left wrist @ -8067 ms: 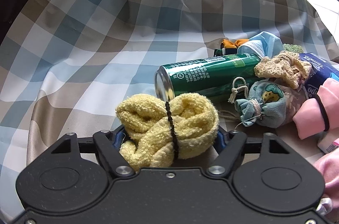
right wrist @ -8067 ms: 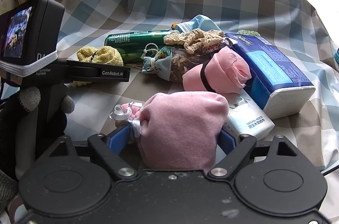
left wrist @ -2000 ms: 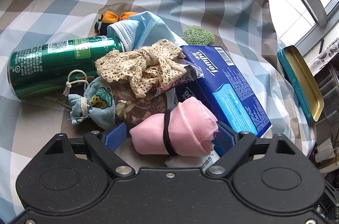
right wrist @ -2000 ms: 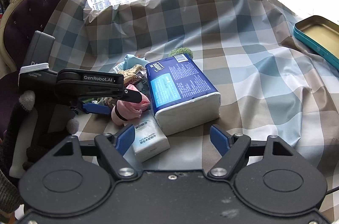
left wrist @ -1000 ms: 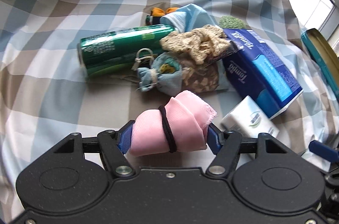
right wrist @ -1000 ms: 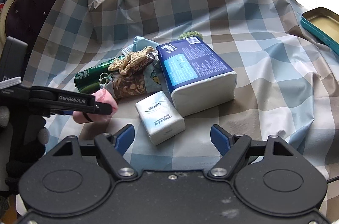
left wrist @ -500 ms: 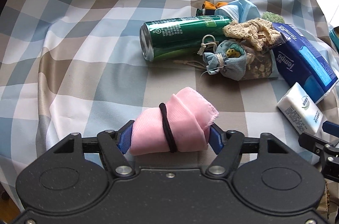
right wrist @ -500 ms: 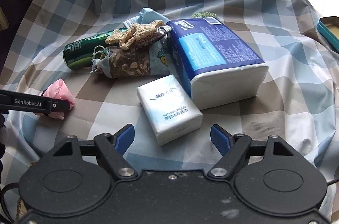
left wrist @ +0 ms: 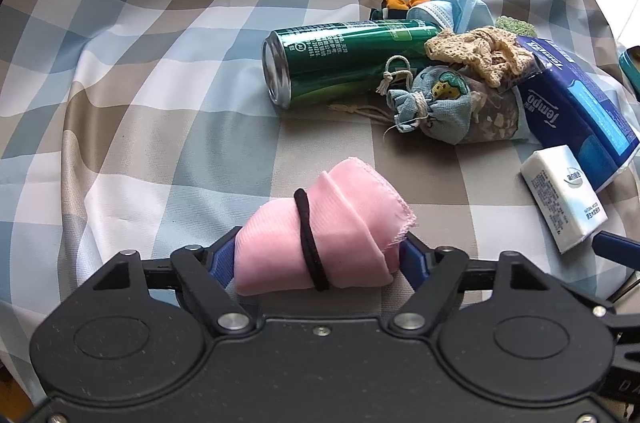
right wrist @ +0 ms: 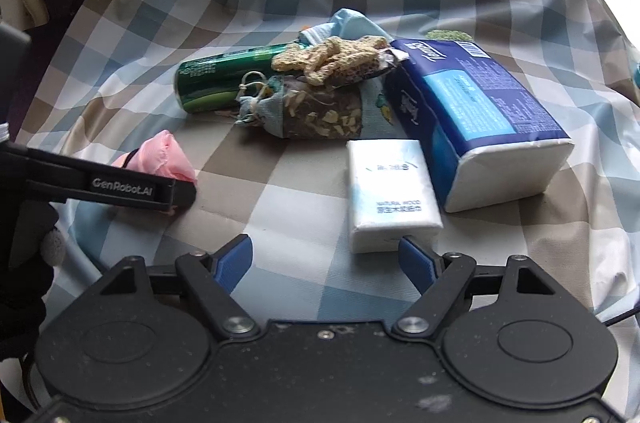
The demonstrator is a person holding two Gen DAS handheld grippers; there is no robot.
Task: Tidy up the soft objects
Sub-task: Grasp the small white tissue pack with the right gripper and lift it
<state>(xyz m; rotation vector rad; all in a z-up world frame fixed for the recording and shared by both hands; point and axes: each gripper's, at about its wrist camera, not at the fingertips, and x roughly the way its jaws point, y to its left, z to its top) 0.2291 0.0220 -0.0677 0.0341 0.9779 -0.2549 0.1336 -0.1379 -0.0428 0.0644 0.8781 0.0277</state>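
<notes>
Here the left tongs (left wrist: 318,259) clamp the pink cloth roll (left wrist: 324,239) low over the checked cloth (left wrist: 160,103); the right tongs (right wrist: 326,261) gape apart.

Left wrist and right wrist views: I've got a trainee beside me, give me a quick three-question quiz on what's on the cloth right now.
1. True or false: the left gripper holds a pink cloth roll bound by a black hair tie.
2. What does the right gripper hold? A) the small white tissue pack B) nothing C) the green can
3. What lies draped on top of the drawstring pouch, beside the blue tissue pack?

Key:
1. True; both blue pads press on the roll.
2. B; its jaws stand open, the white pack just beyond its right finger.
3. A beige crocheted piece.
</notes>
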